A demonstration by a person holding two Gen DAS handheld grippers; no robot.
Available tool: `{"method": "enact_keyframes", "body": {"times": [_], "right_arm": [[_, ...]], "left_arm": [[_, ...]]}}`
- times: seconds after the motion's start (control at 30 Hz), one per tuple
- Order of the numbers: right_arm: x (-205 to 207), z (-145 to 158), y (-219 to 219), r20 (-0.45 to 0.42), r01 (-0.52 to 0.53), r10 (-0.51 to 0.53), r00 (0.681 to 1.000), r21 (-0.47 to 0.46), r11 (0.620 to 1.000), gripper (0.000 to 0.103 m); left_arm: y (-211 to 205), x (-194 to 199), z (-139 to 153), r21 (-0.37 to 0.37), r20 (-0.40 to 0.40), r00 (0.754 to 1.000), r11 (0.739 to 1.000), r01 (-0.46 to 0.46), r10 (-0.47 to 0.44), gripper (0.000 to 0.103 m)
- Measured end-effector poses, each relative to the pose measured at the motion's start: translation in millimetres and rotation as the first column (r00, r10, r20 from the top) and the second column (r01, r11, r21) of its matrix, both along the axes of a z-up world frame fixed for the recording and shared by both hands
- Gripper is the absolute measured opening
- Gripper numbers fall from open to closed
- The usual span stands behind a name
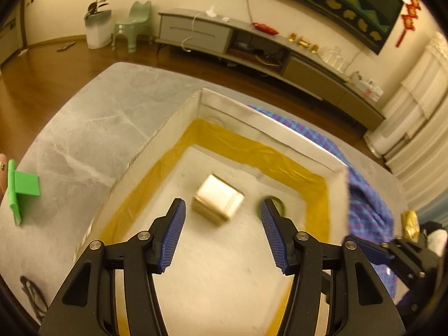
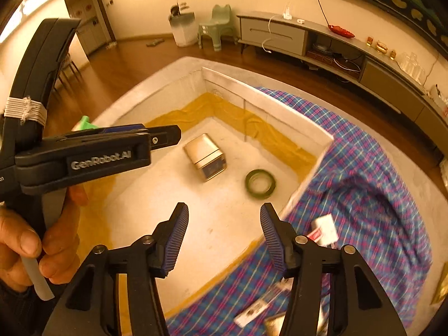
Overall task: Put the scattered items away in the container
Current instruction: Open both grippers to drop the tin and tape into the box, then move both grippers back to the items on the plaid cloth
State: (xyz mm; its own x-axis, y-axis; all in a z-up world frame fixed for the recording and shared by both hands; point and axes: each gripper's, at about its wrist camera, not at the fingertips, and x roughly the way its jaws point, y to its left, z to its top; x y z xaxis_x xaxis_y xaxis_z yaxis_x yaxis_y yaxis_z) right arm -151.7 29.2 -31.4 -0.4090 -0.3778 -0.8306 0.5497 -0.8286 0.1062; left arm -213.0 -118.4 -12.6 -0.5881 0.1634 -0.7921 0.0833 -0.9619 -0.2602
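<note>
Box (image 2: 313, 137) on the table already holds a tin (image 2: 205, 156) and a tape roll (image 2: 260, 183), both on its floor. Both grippers, left (image 1: 222, 214) and right (image 2: 224, 218), hang over the box with jaws wide and nothing between them. I think the next move is to reach out of the box for a leftover (maybe the green piece (image 1: 23, 186) left of it).

Roll of tape (image 1: 275, 204) half hidden behind a claw finger, motion-blurred cards (image 2: 322, 231) on plaid cloth (image 2: 378, 184), labels unreadable

Wooden floor (image 1: 50, 78), grey TV cabinet (image 1: 196, 32), green chair (image 1: 134, 25)
</note>
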Motion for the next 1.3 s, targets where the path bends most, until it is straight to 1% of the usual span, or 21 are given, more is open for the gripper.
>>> {"method": "enact_keyframes", "body": {"times": [0.13,0.17,0.23,0.3,0.43,0.57,0.67,0.77,0.87,1.03,1.2,1.3], "right_arm": [[26.8,1.6,13.8,-0.021,-0.009,0.008,1.000,-0.073,0.997,0.055],[32.1,2.7,15.3,-0.029,-0.013,0.010,1.000,-0.084,0.996,0.055],[48.4,5.4,18.1,-0.050,-0.023,0.017,0.999,-0.106,0.994,0.055],[62.3,8.2,20.2,-0.065,-0.029,0.022,0.998,-0.119,0.992,0.055],[89.4,13.5,27.9,-0.110,-0.042,0.027,0.994,-0.139,0.989,0.055],[109.7,15.8,43.7,-0.134,-0.027,0.003,0.991,-0.177,0.984,0.055],[119.8,10.5,59.4,-0.124,-0.003,-0.024,0.992,-0.214,0.977,0.055],[127.0,1.5,77.3,-0.107,0.027,-0.054,0.993,-0.243,0.970,0.055],[132.7,-9.0,96.7,-0.084,0.067,-0.093,0.992,-0.268,0.961,0.055],[139.7,-32.3,133.5,-0.037,0.154,-0.173,0.984,-0.304,0.940,0.055],[139.3,-61.7,158.8,0.002,0.229,-0.238,0.971,-0.277,0.933,0.055],[134.4,-74.3,167.6,0.007,0.258,-0.264,0.965,-0.242,0.935,0.056]], "left_arm": [[6.5,28.3,19.8,0.028,-0.048,0.998,0.999,0.032,-0.031,0.059],[9.2,35.5,23.9,0.019,-0.064,0.997,0.999,0.037,-0.035,0.059],[16.8,48.0,29.8,-0.022,-0.094,0.995,0.999,0.038,-0.040,0.059],[24.7,60.8,30.8,-0.060,-0.115,0.992,0.997,0.048,-0.055,0.059],[34.0,78.7,26.9,-0.085,-0.130,0.988,0.994,0.070,-0.081,0.059],[42.9,100.7,24.7,-0.103,-0.157,0.981,0.990,0.097,-0.112,0.059],[46.1,119.1,24.0,-0.087,-0.192,0.972,0.989,0.123,-0.138,0.059],[55.1,139.3,27.4,-0.072,-0.241,0.953,0.982,0.173,-0.186,0.059],[72.0,156.8,25.9,-0.087,-0.264,0.929,0.965,0.246,-0.261,0.059],[106.2,171.1,11.2,-0.112,-0.240,0.898,0.929,0.352,-0.369,0.059],[144.4,176.8,-13.5,-0.158,-0.188,0.857,0.876,0.455,-0.479,0.059],[158.2,173.7,-29.5,-0.165,-0.145,0.847,0.857,0.488,-0.511,0.059]]}}
